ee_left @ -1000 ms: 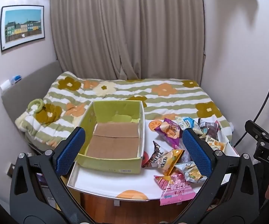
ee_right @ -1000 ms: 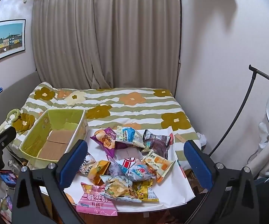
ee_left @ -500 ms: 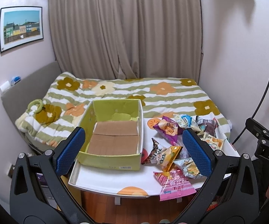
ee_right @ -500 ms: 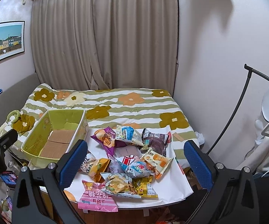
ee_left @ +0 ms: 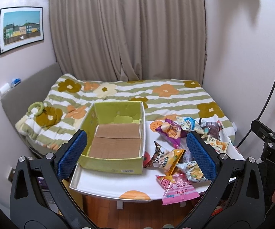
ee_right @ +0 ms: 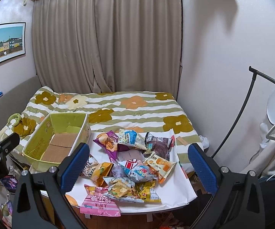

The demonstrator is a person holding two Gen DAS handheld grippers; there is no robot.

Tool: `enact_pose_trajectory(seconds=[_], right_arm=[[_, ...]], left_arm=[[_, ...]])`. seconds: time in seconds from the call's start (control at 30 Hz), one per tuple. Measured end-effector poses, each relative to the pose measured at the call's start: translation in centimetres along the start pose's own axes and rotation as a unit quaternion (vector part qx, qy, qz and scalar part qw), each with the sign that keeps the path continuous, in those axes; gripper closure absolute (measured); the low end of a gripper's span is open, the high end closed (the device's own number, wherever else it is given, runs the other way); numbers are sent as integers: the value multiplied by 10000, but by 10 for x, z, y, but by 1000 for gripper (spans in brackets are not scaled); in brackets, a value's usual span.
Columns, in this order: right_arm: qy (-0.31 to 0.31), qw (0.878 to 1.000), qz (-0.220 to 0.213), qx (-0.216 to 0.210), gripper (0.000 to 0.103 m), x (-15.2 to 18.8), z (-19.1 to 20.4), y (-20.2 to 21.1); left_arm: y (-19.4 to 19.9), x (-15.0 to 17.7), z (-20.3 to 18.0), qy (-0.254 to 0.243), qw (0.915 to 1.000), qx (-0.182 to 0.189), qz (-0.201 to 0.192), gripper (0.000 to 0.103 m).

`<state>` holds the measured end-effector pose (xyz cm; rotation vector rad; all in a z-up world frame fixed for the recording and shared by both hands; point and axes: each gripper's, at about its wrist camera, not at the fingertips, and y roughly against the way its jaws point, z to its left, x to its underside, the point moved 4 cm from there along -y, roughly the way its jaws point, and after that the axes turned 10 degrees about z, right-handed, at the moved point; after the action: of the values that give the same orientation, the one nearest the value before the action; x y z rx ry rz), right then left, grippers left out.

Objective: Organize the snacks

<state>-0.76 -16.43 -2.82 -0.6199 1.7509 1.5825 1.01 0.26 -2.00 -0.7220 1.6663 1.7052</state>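
Left wrist view first: the left gripper [ee_left: 135,148] is hanging back from the white table [ee_left: 118,188] with its jaws spread wide and nothing in them. Framed between the jaws is the open yellow-green cardboard box [ee_left: 116,141], which is sitting empty with just its brown cardboard floor showing. The heap of crinkly snack packets [ee_left: 177,148] is lying just inside and partly behind the right jaw, so a few packets are getting blocked by the blue pad.

Right wrist view: the right gripper [ee_right: 137,164] is also gaping fully open and holding nothing. Here the snack pile is sitting right between the jaws, with the pink-striped plastic packet [ee_right: 99,204] nearest, at the table's front edge, and the box is off beyond the left jaw.

So I'd say nothing is sorted yet and we're looking at the approach to a first pick. Next move probably means dropping the right jaws onto one top packet without dragging its neighbours. Packets are overlapping heavily, so counting them isn't really doable, and labels are too small to read.
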Motion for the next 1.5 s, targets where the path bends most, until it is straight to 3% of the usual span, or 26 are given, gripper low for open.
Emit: enact_pose_trajectory(seconds=[1.5], right_arm=[[20, 10000, 14, -54, 0, -1, 5, -3]], left_arm=[[-2, -2, 2, -5, 10000, 9, 61, 0]])
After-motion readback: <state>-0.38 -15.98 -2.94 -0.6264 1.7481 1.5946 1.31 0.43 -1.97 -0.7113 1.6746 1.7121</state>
